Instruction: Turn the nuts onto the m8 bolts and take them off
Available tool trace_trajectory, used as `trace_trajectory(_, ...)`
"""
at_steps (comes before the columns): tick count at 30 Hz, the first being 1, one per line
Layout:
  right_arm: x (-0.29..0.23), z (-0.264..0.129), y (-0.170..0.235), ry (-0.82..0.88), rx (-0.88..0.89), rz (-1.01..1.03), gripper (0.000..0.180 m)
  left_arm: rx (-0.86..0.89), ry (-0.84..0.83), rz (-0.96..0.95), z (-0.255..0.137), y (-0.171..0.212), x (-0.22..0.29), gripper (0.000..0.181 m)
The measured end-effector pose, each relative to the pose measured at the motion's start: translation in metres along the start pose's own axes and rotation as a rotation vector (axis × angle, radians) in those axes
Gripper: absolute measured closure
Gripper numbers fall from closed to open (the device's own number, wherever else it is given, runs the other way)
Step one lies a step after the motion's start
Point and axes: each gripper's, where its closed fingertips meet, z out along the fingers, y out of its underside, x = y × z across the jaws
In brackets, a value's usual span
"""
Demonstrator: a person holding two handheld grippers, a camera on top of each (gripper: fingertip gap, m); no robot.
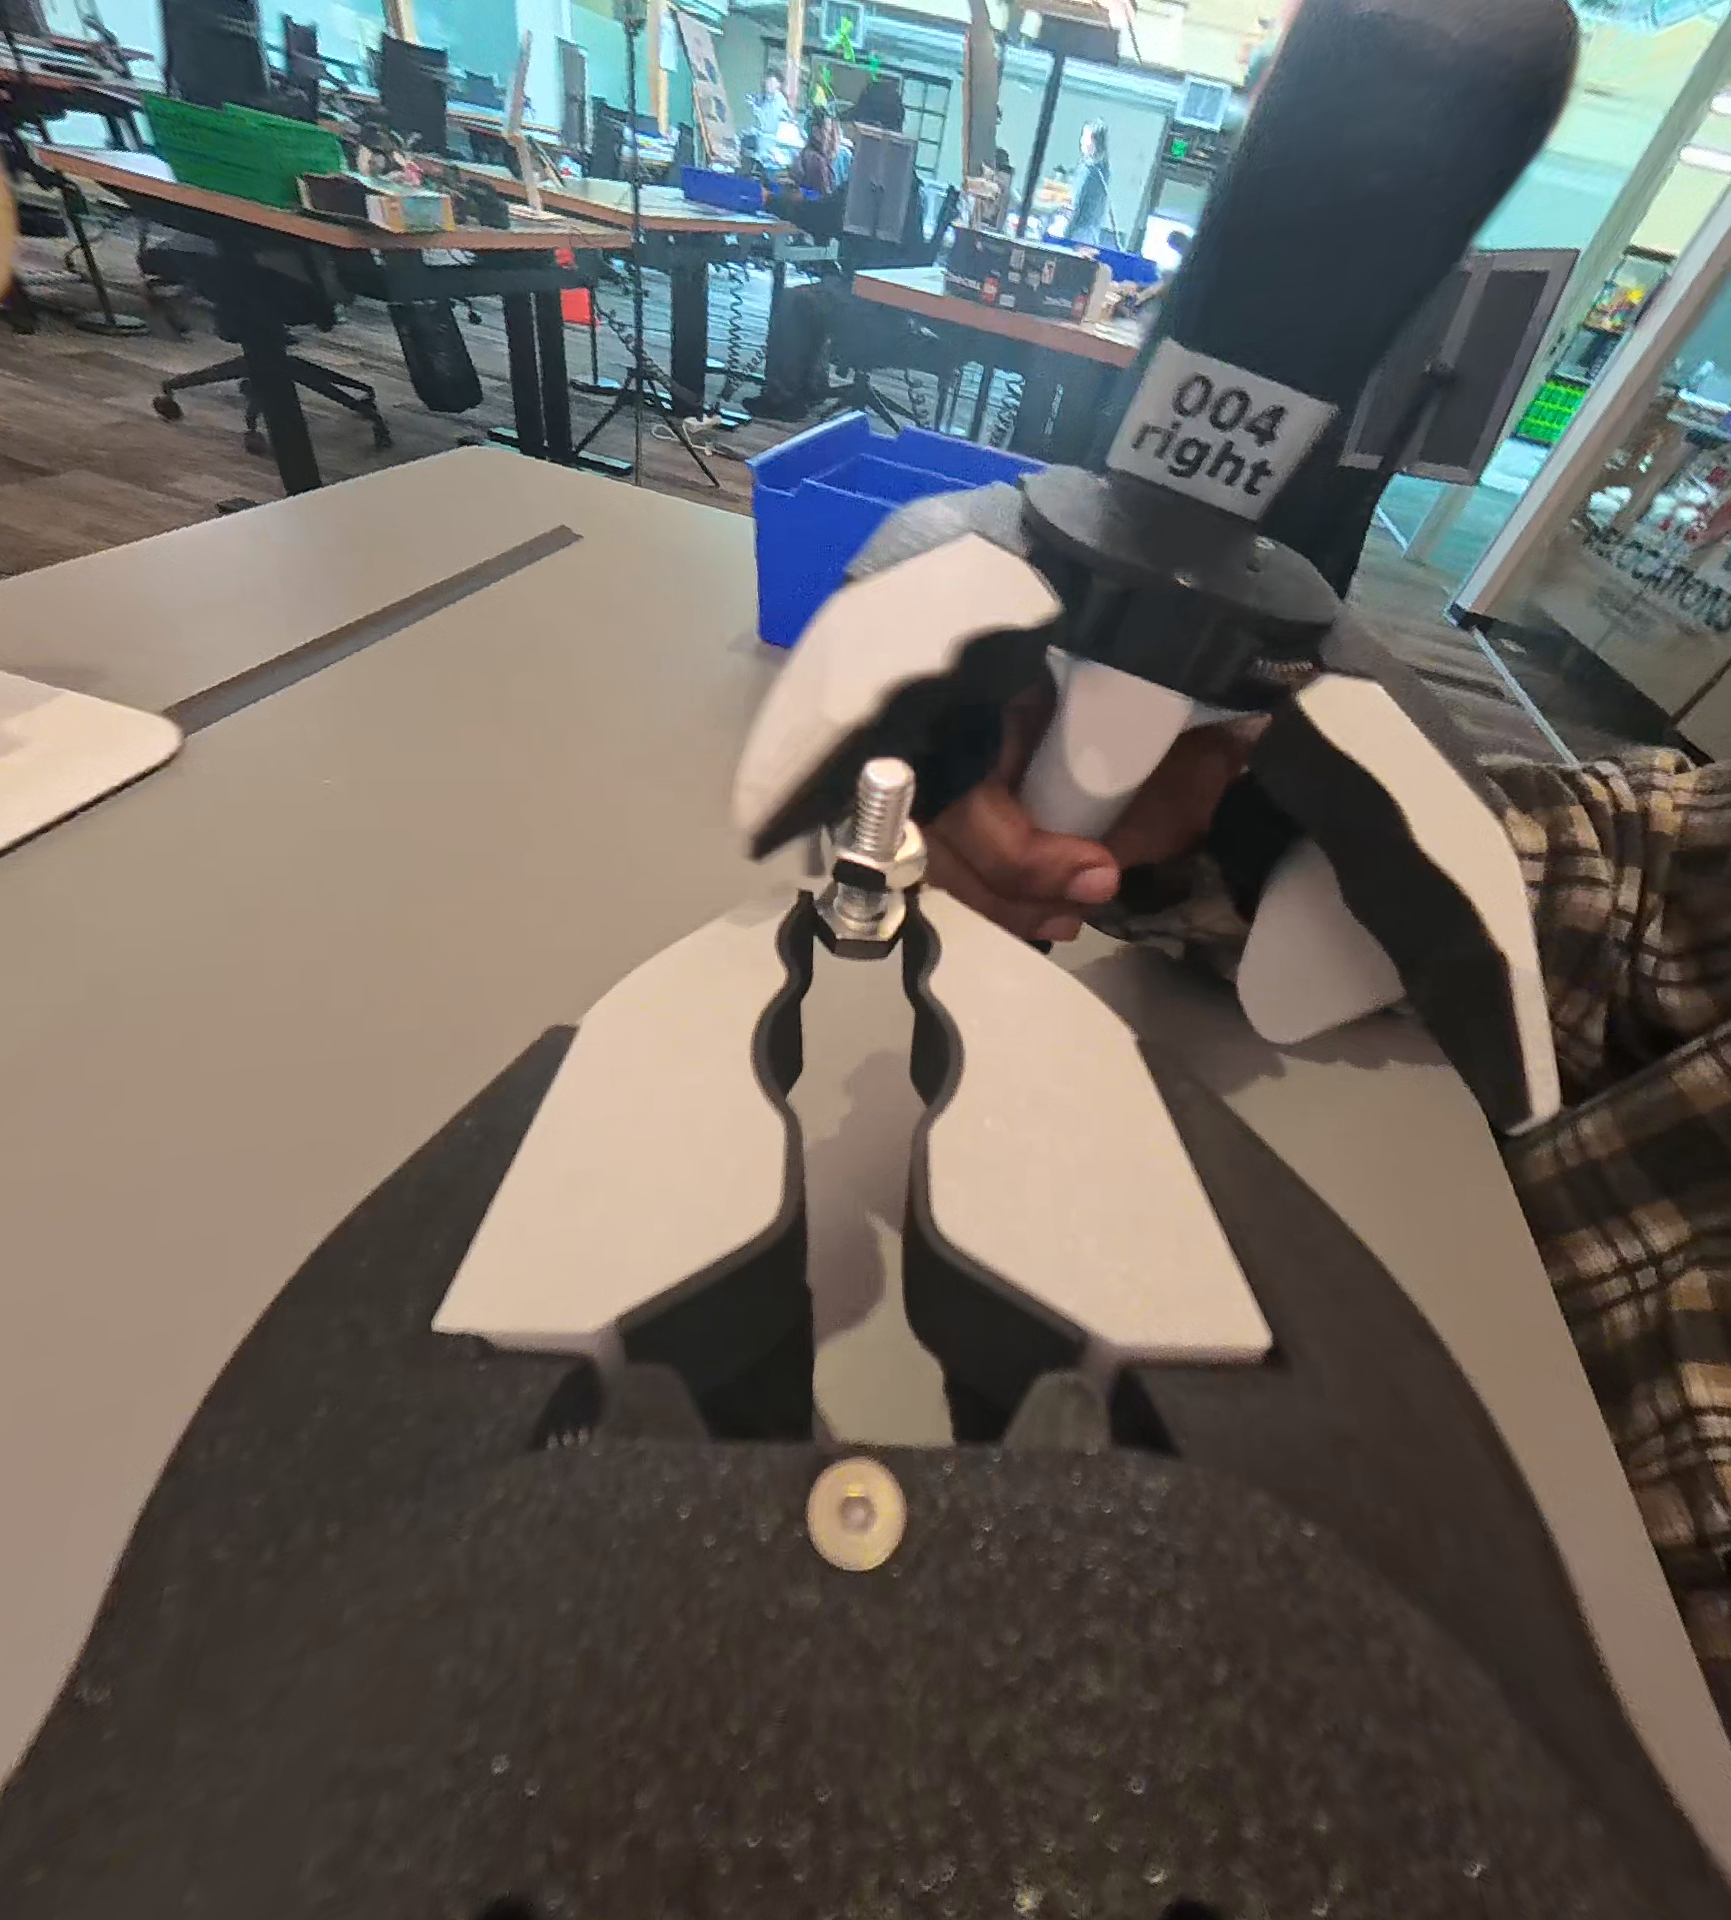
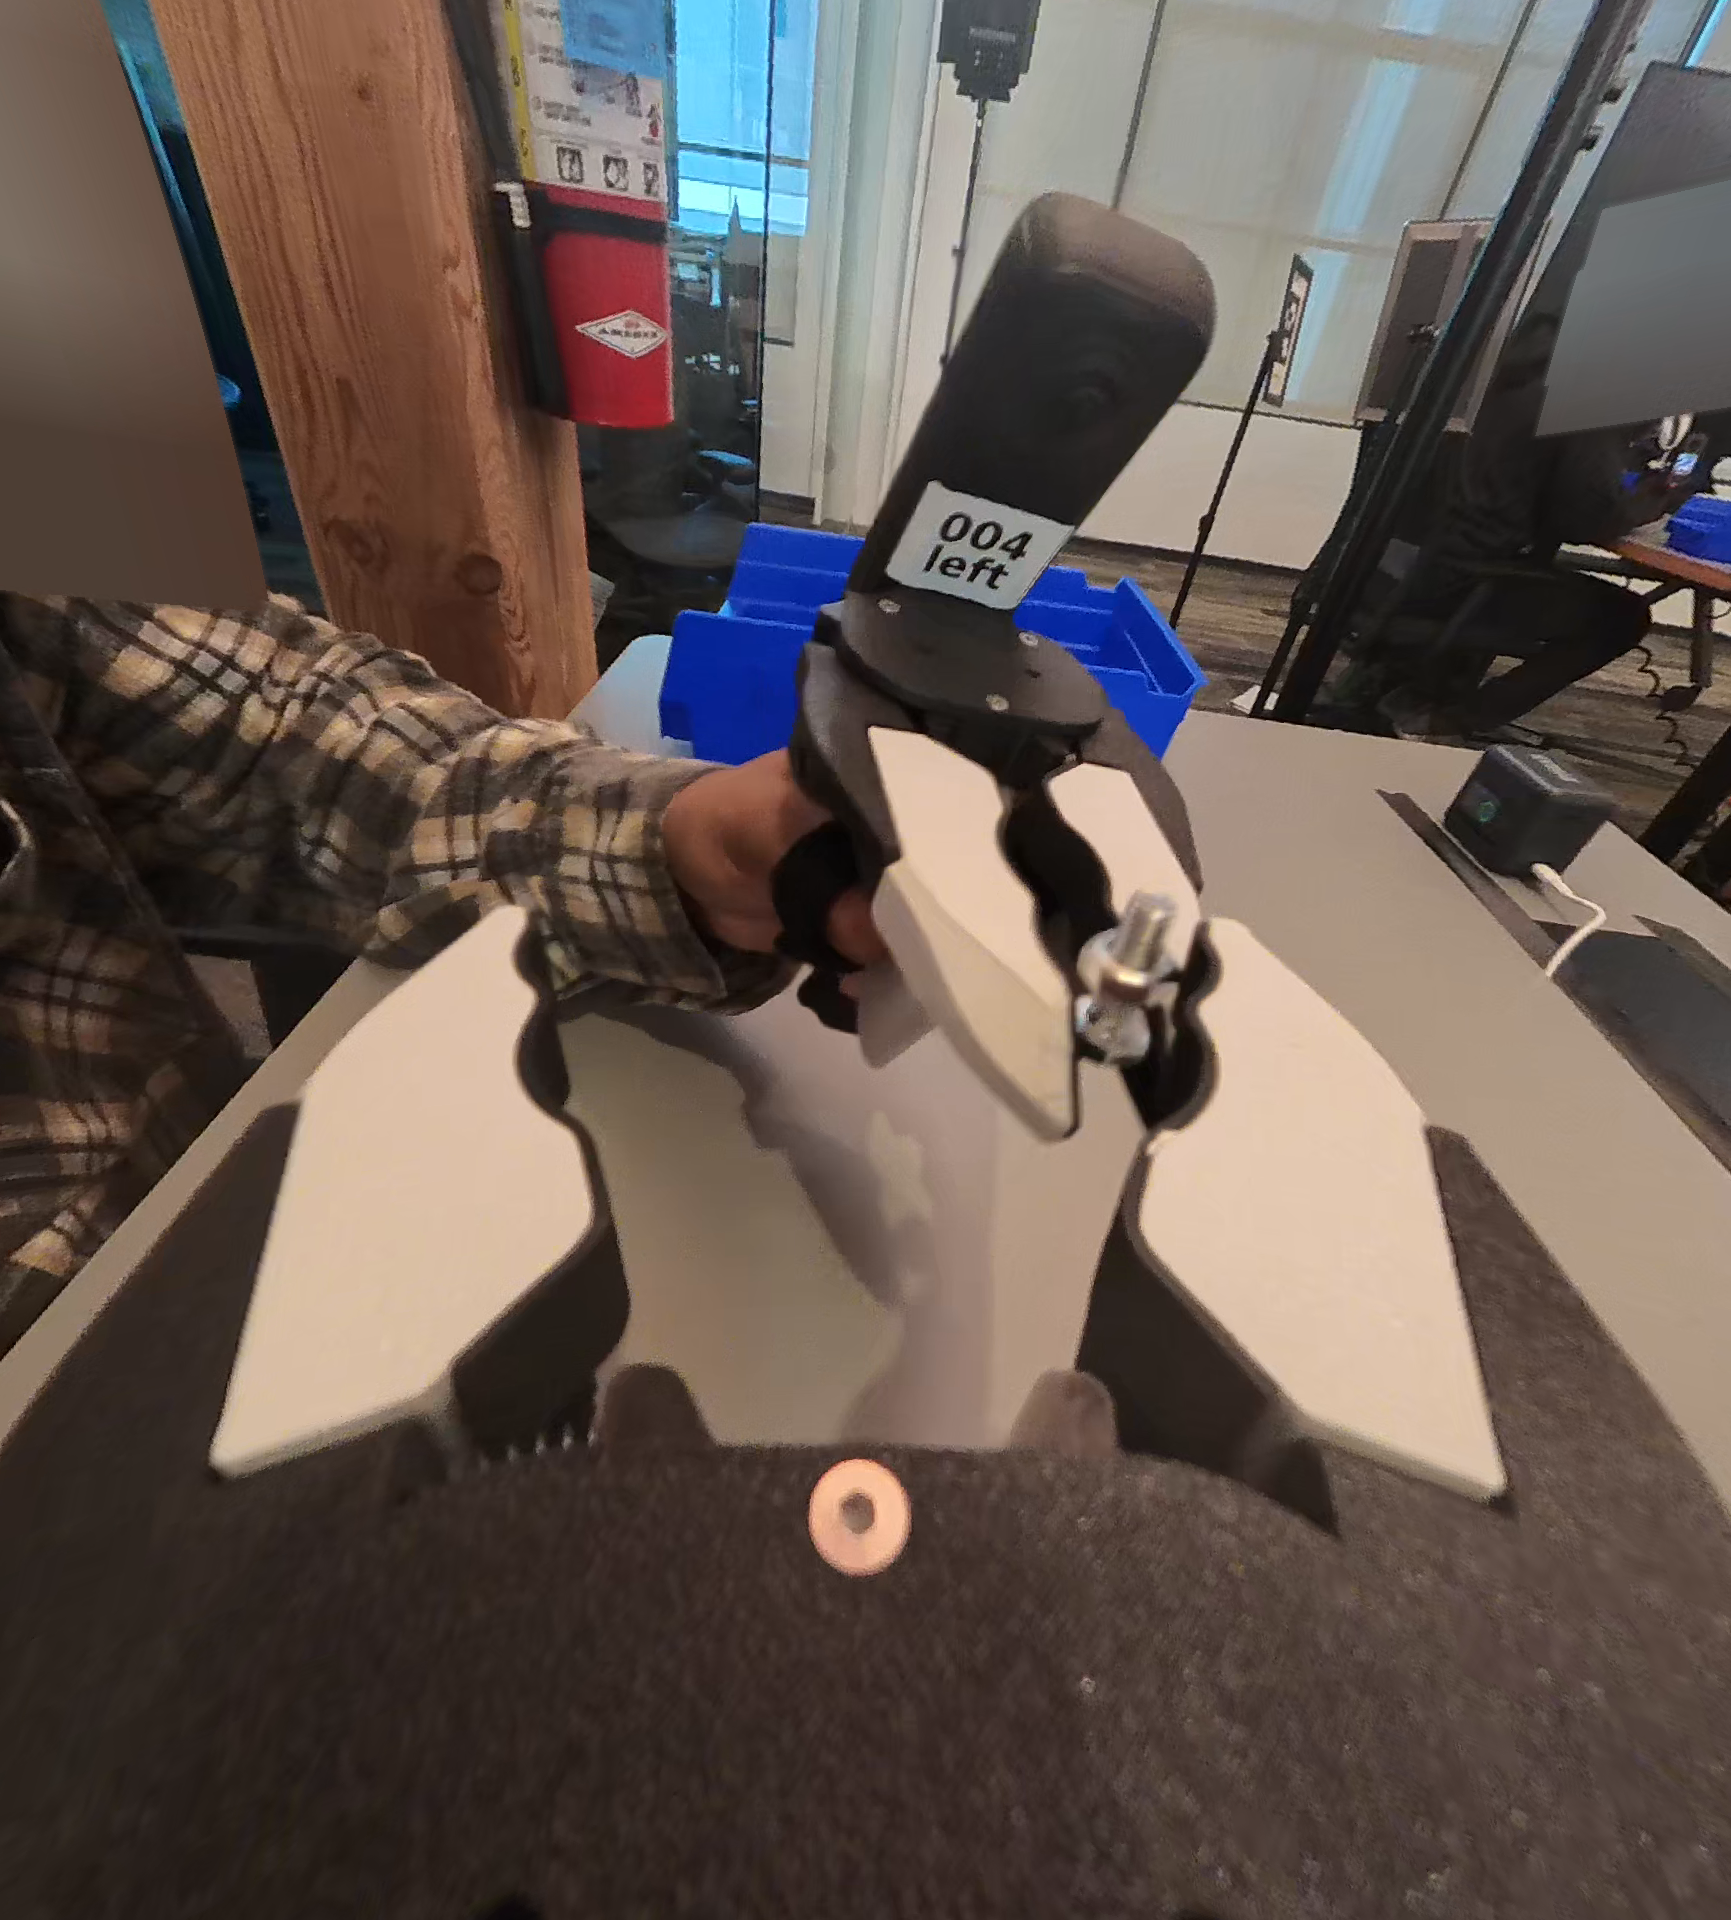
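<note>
A silver M8 bolt (image 1: 887, 795) stands upright with a silver nut (image 1: 879, 860) threaded partway down its shaft. My left gripper (image 1: 856, 928) is shut on the bolt's head, just above the grey table (image 1: 373, 935). My right gripper (image 1: 1147, 977) is open wide around the bolt, and one of its fingers (image 1: 892, 707) sits right by the nut. In the right wrist view, my right gripper (image 2: 871, 935) is open. The nut (image 2: 1119, 966) and bolt (image 2: 1147, 923) lie against its right finger (image 2: 1308, 1195), held by the left gripper (image 2: 1100, 1049).
A blue bin (image 1: 819, 540) (image 2: 726, 675) stands at the table's far edge behind the grippers. A white pad (image 1: 9, 769) lies at the left. A small black box (image 2: 1526, 810) with a white cable sits on the right side. A plaid sleeve (image 1: 1671, 1039) rests alongside. The gap from one gripper's tips to the other's is roughly 6 cm.
</note>
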Motion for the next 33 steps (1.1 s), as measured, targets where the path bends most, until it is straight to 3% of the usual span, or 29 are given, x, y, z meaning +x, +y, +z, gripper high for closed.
trace_trajectory(5, 0.003, -0.006, -0.006, 0.009, 0.021, 0.000, 0.073, 0.054, -0.078, -0.144, -0.022, 0.000, -0.037, 0.165)
trace_trajectory(15, 0.006, -0.005, -0.002, 0.026, 0.014, 0.010, 0.070, -0.026, 0.026, -0.012, 0.004, 0.008, 0.002, 0.165)
trace_trajectory(17, 0.011, -0.008, -0.004, 0.044, 0.023, 0.014, 0.079, -0.027, 0.028, -0.004, 0.004, 0.008, 0.002, 0.165)
trace_trajectory(22, 0.024, -0.025, -0.011, 0.065, 0.093, 0.076, 0.126, -0.064, 0.036, 0.039, 0.009, 0.014, 0.009, 0.165)
trace_trajectory(33, 0.025, -0.025, 0.005, 0.051, 0.017, 0.092, 0.163, -0.079, 0.057, 0.059, 0.014, 0.017, 0.017, 0.165)
